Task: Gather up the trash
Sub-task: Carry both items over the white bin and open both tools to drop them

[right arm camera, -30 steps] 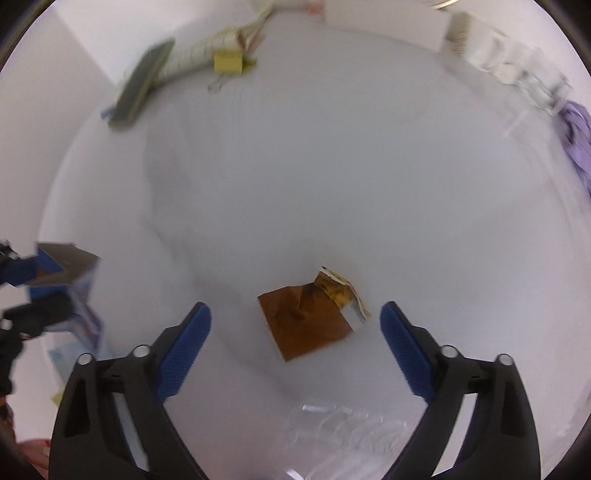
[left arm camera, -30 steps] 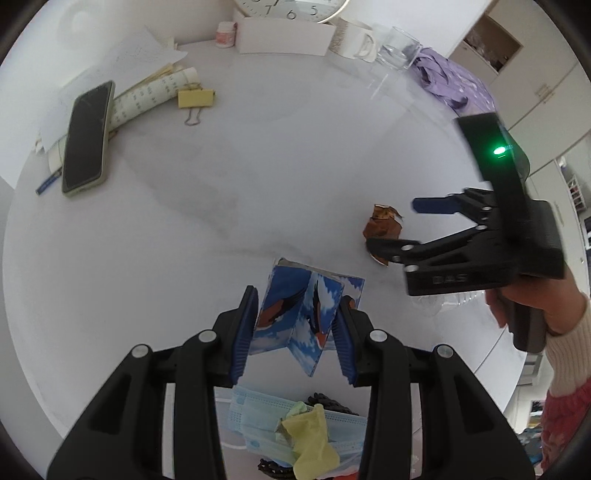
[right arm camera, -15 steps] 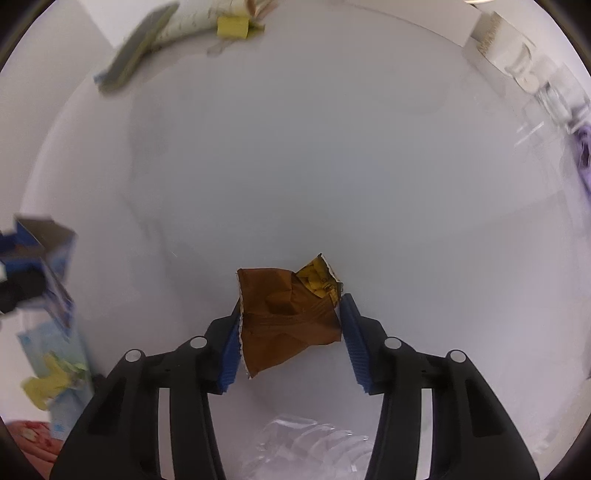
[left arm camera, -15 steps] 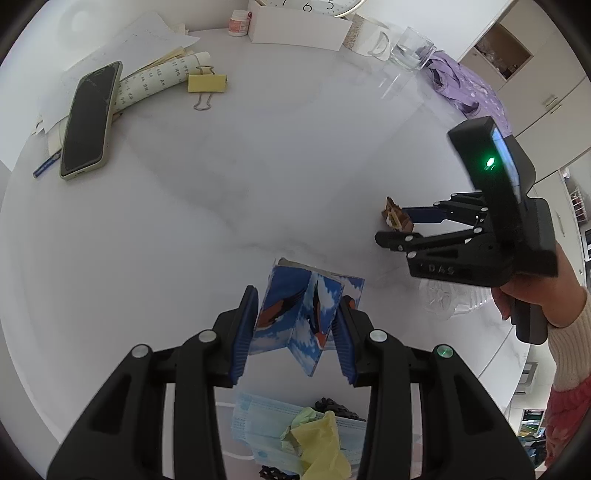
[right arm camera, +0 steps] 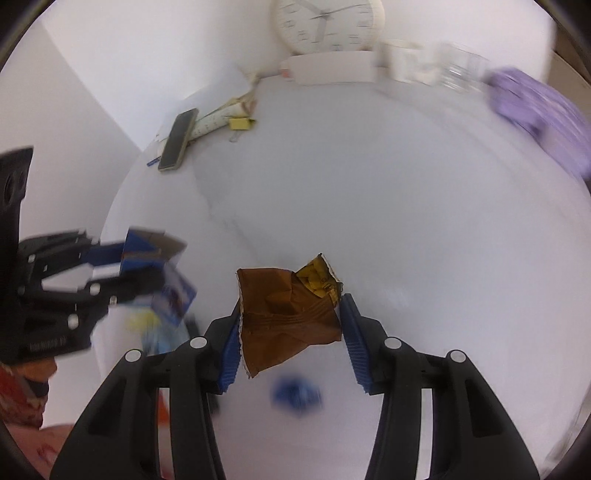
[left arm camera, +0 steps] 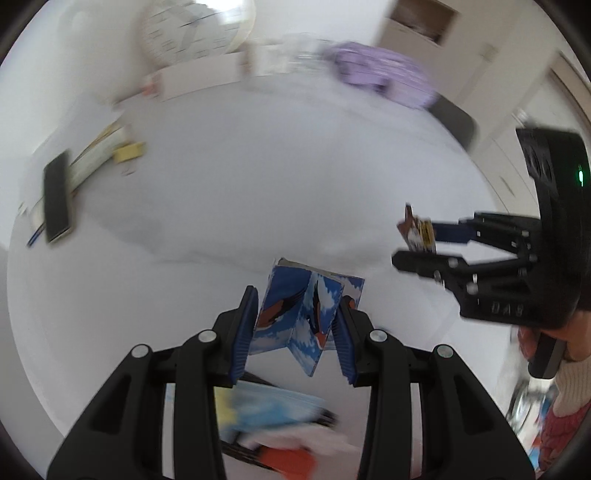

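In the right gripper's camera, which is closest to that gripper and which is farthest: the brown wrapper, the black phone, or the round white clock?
1. Crumpled brown snack wrapper: pinched between the right gripper fingers.
2. Black phone: far left on the white table, beside papers.
3. Round white wall clock: top centre, beyond the table's back edge.

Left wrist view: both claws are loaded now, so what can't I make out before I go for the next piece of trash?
- Pile under the left claw: motion blur smears the blue face mask and an orange-red item; the claw's arms cover part.
- Blue scrap, right wrist view: too blurred to identify.
- Mug and glass at the table's far edge: blurred in both views.
- Brown wrapper: printing unreadable.
- No bin in either view.
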Demonstrator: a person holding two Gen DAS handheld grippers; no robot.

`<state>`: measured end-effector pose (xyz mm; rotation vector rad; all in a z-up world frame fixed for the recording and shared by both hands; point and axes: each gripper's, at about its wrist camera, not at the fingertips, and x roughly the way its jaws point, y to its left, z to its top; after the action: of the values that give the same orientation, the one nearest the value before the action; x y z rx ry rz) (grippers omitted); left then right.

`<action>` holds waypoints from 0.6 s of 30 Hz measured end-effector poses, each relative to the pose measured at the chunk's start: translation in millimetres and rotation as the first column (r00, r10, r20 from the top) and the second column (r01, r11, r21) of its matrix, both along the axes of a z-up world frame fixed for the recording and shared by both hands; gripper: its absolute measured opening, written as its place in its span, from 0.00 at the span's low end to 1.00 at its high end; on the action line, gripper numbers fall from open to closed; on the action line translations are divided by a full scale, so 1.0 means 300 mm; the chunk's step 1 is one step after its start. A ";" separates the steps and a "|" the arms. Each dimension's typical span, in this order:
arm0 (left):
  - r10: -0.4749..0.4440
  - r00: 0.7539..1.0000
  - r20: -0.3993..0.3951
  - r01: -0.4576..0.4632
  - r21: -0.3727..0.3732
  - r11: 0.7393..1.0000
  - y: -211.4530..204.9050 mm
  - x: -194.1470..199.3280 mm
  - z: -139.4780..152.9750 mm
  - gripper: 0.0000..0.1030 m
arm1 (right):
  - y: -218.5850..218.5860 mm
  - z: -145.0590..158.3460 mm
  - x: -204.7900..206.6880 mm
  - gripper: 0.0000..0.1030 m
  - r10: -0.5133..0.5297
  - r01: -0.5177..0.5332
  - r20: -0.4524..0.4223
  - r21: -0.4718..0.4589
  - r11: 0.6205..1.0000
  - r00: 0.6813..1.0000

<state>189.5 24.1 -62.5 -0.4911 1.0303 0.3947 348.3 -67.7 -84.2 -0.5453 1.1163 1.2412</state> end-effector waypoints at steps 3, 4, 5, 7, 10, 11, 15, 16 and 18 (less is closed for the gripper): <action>-0.107 0.994 0.012 0.107 -0.003 0.994 -0.192 0.051 0.038 0.37 | -0.252 0.000 0.012 0.48 -0.093 0.093 0.003 -0.012 0.996 0.996; -0.141 0.990 0.015 0.141 -0.009 0.990 -0.254 0.069 0.049 0.37 | -0.377 0.000 0.015 0.48 -0.141 0.141 0.004 -0.017 0.990 0.990; -0.191 0.981 0.020 0.191 -0.021 0.981 -0.346 0.090 0.055 0.37 | -0.451 -0.009 0.007 0.48 -0.174 0.174 0.004 -0.019 0.985 0.985; -0.262 0.965 0.022 0.263 -0.040 0.964 -0.476 0.118 0.058 0.37 | -0.621 -0.013 0.011 0.48 -0.247 0.247 0.002 -0.022 0.969 0.969; -0.394 0.919 0.013 0.394 -0.059 0.917 -0.713 0.166 0.054 0.37 | -0.918 -0.038 0.003 0.48 -0.372 0.372 -0.006 -0.022 0.928 0.928; -0.433 0.901 0.008 0.433 -0.062 0.899 -0.789 0.179 0.051 0.37 | -1.032 -0.044 0.002 0.48 -0.418 0.418 -0.011 -0.021 0.908 0.908; -0.595 0.803 -0.010 0.592 -0.093 0.801 -1.124 0.235 0.021 0.37 | -1.388 -0.093 -0.043 0.49 -0.555 0.554 -0.020 -0.034 0.832 0.832; -0.629 0.777 -0.007 0.625 -0.107 0.773 -1.198 0.249 0.009 0.37 | -1.462 -0.105 -0.054 0.49 -0.583 0.582 -0.020 -0.041 0.812 0.812; -0.689 0.725 -0.017 0.681 -0.135 0.720 -1.347 0.278 -0.021 0.37 | -1.621 -0.137 -0.083 0.49 -0.632 0.630 -0.028 -0.057 0.774 0.774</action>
<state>272.8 -380.1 -69.0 -0.1678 1.2271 -0.3292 323.4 -554.0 -125.2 -0.1365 1.2316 0.6354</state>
